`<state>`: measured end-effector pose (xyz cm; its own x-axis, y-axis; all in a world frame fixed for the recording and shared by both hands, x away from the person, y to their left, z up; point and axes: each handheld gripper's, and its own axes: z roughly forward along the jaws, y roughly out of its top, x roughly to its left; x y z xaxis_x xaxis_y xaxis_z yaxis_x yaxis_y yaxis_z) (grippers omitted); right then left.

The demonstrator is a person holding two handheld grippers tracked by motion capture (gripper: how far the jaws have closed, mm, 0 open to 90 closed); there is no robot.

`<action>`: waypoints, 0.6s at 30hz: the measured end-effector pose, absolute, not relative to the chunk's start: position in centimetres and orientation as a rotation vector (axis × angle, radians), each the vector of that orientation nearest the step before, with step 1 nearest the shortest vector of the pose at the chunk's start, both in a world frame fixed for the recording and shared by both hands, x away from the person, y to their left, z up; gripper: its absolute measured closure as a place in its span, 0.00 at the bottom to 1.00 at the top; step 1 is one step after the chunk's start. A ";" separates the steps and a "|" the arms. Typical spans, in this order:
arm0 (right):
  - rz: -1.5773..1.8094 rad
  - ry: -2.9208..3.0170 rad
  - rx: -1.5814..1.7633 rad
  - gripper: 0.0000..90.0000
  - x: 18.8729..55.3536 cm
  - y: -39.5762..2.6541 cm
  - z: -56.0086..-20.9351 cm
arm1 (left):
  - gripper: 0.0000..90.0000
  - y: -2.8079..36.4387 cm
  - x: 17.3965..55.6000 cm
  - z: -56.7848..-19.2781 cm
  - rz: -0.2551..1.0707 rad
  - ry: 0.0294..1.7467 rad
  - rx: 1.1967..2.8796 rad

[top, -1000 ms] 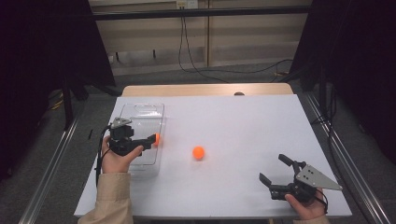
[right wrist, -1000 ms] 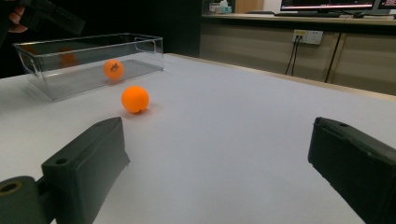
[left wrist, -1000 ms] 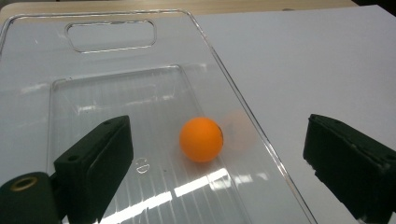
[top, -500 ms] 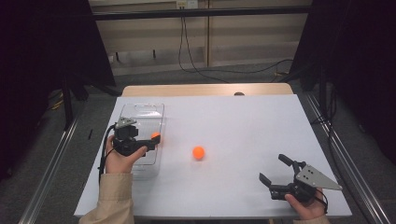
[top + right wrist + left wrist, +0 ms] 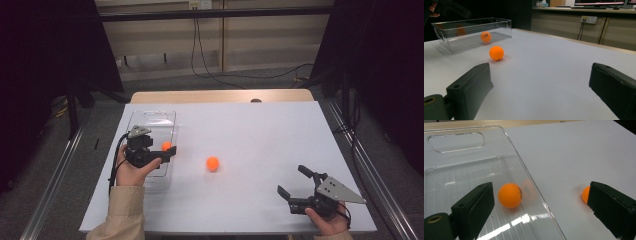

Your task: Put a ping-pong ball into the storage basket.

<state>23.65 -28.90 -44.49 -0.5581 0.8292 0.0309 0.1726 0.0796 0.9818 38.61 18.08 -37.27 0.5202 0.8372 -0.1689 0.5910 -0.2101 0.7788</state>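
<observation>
The work in hand is collecting orange balls into the clear plastic bin (image 5: 150,120) at the left side of the white tabletop (image 5: 260,125). One ball (image 5: 510,195) already lies on the bin's ribbed floor, close against the near side wall, where a faint reflection of it shows in the plastic. The left tool (image 5: 165,150) hangs over that part of the bin with its jaws standing wide apart and nothing between the pads; in the left gripper view the ball sits free below and between them, touching neither. The drop-off step therefore looks finished.

A second ball (image 5: 213,163) rests on the bare tabletop just to the right of the bin, apart from its wall and well away from both tools. The right tool (image 5: 295,187) sits low near the front right corner of the tabletop, jaws open and empty, pointing roughly toward that ball, which the right gripper view shows ahead with the bin behind it.

The next move probably calls for one tool to reach the loose ball, straddle it with open jaws and close gently on its middle. A light, round ball may roll off if a jaw nudges it first, so a centred, level approach seems wise.
</observation>
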 end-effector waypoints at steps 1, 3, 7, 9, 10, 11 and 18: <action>1.516 1.801 0.991 0.04 23.6 -28.9 -44.5 | 0.08 18.1 38.6 -37.3 0.365 1.170 1.917; 1.515 1.802 0.991 0.04 23.6 -29.0 -44.5 | 0.08 18.0 38.6 -37.3 0.362 1.171 1.912; 1.514 1.804 0.991 0.04 23.7 -29.0 -44.5 | 0.08 17.8 38.6 -37.3 0.362 1.162 1.921; 1.515 1.803 0.989 0.04 23.7 -28.9 -44.5 | 0.08 17.8 38.5 -37.2 0.360 1.157 1.925; 1.515 1.802 0.988 0.04 23.7 -28.9 -44.5 | 0.08 17.7 38.5 -37.2 0.358 1.157 1.920; 1.516 1.803 0.989 0.04 23.7 -28.9 -44.5 | 0.08 17.6 38.5 -37.2 0.356 1.154 1.924; 1.515 1.802 0.996 0.04 23.7 -28.9 -44.6 | 0.08 17.5 38.5 -37.1 0.356 1.151 1.911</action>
<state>23.71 -28.93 -44.56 -0.5553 0.8310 0.0336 0.1761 0.0779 0.9813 38.53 17.51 -37.10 0.5348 0.8266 -0.1753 0.5829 -0.2106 0.7848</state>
